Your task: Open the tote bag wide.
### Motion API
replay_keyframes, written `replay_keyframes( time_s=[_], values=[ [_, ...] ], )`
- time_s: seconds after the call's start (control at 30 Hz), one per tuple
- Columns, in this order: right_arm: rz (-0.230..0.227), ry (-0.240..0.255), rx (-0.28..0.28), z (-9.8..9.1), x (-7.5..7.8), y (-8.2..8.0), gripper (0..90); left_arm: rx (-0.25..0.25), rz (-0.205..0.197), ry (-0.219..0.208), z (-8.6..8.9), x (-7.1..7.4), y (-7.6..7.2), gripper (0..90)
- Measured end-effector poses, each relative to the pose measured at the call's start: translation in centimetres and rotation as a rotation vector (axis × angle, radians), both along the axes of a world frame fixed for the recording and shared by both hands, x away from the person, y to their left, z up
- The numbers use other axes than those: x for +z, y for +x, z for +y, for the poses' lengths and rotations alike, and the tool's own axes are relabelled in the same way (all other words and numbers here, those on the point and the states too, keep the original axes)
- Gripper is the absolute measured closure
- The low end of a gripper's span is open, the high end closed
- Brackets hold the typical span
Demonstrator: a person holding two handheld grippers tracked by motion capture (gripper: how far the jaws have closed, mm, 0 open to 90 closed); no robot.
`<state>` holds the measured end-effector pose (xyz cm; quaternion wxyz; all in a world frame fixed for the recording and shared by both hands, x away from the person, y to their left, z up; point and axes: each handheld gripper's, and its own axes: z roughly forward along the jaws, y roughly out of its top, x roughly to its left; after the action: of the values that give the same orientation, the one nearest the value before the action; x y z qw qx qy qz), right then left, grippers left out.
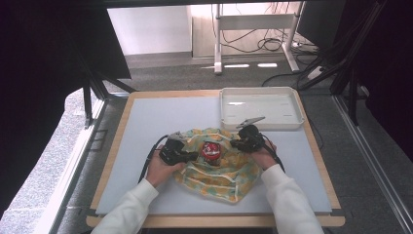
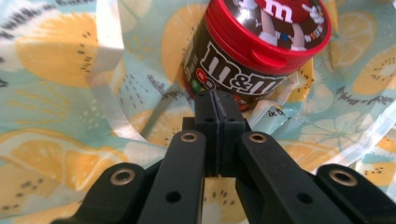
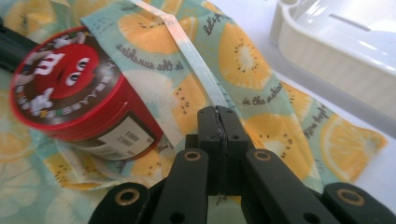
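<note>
- Lemon-print cloth bag (image 1: 221, 170) lies spread just in front of the white plastic tray (image 1: 259, 108), so it stays reachable.
- Red-lidded brown candy tub (image 1: 211, 150) sits in its folds (tray-side half).
- Left gripper (image 2: 215, 106) and right gripper (image 3: 218, 122): jaws pressed together, apparently holding nothing, flanking the tub.

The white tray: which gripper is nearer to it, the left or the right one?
Right. The right gripper is just below the white tray, at its front-left corner; the left gripper is farther left, beyond the candy tub.

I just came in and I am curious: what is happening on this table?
A person works with two hand-held grippers on a lemon-print cloth with an M&M's tub on it. The left gripper and the right gripper sit at either side of the tub, jaws shut. A white tray waits behind.
</note>
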<state>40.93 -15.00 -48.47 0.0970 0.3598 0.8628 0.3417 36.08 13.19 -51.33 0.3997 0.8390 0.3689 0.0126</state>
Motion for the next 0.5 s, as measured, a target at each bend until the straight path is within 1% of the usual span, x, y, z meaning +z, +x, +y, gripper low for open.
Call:
replay_keyframes(
  time_s=[0.13, 0.2, 0.27, 0.3, 0.37, 0.4, 0.43, 0.5],
  values=[
    [0.023, -0.015, 0.015, 0.7, -0.7, 0.7, 88.5, -0.007, 0.001, 0.005, -0.2, 0.0, -0.1, 90.0],
    [0.027, -0.019, 0.024, 1.0, -0.7, 0.7, 88.5, -0.003, 0.0, 0.001, 0.0, 0.0, 0.0, 90.0],
    [0.024, -0.009, 0.032, 0.9, -0.2, 0.4, 88.5, 0.001, 0.0, -0.001, 0.1, -0.1, 0.0, 90.0],
    [0.021, 0.005, 0.042, 0.7, 0.3, -0.1, 88.5, 0.001, -0.002, 0.003, 0.2, -0.1, 0.1, 90.0],
    [0.023, 0.02, 0.068, 0.5, 0.8, -1.1, 88.5, -0.001, -0.003, 0.002, 0.3, -0.1, 0.1, 90.0],
    [0.031, 0.025, 0.083, 0.5, 0.8, -1.5, 88.5, -0.002, -0.002, 0.003, 0.3, -0.1, 0.1, 90.0],
    [0.034, 0.019, 0.092, 0.5, 0.8, -1.9, 88.5, -0.004, -0.001, 0.006, 0.3, -0.1, 0.1, 90.0],
    [0.043, 0.005, 0.104, 0.7, 0.4, -2.1, 88.5, -0.012, -0.001, 0.009, 0.1, -0.2, 0.0, 90.0]
  ],
)
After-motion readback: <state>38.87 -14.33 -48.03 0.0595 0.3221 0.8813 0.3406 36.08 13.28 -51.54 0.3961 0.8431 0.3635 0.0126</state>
